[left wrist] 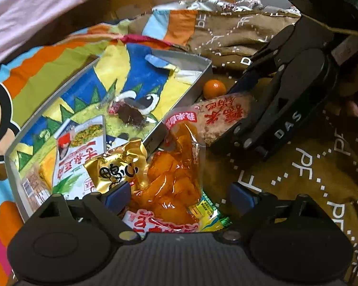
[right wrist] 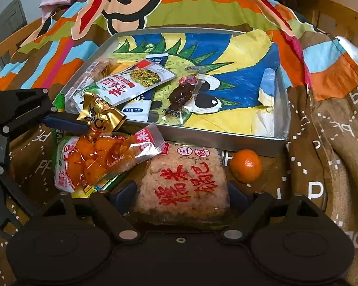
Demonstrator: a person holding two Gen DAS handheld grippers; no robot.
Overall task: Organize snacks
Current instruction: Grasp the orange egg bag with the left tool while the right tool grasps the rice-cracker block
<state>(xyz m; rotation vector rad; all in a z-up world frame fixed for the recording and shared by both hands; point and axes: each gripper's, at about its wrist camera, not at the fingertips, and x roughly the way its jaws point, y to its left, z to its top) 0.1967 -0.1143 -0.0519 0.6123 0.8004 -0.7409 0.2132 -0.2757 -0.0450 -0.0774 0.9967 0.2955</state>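
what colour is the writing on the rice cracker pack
Red, on the rice cracker pack; clearest in the right wrist view.
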